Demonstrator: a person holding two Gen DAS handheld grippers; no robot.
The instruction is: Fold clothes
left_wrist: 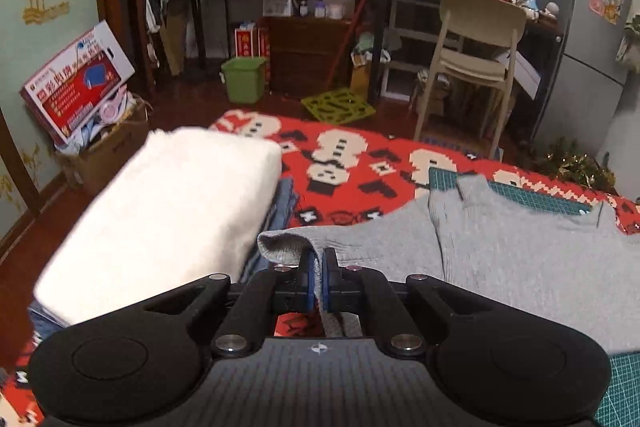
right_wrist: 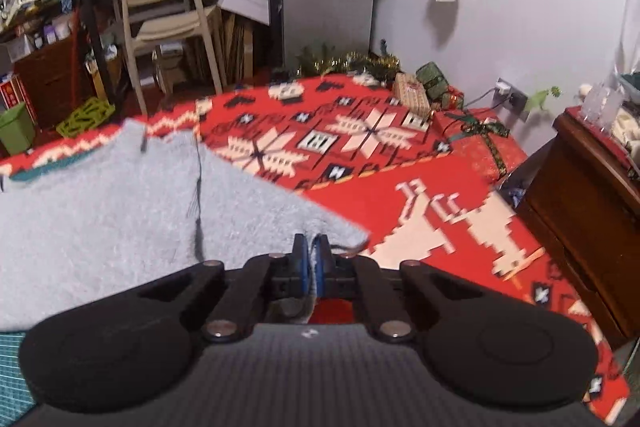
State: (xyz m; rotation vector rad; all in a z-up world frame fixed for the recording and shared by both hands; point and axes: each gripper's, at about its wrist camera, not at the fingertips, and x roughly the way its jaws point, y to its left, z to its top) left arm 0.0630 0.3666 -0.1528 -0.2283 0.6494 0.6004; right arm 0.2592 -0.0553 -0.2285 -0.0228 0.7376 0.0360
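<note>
While the grey knitted sweater (left_wrist: 500, 247) lies across the red patterned blanket (left_wrist: 352, 167), left gripper (left_wrist: 319, 257) pinches its near edge, right gripper (right_wrist: 311, 245) pinches its corner; folded white fluffy garment (left_wrist: 160, 211) sits at ten o'clock.

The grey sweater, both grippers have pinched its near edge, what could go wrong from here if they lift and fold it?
The left gripper and right gripper each pinch only a thin bit of the grey sweater at its edge, so the knit might slip out when lifted. The white folded stack sits close beside the left corner and could get knocked. The dark drawstring may end up trapped in the fold.
</note>
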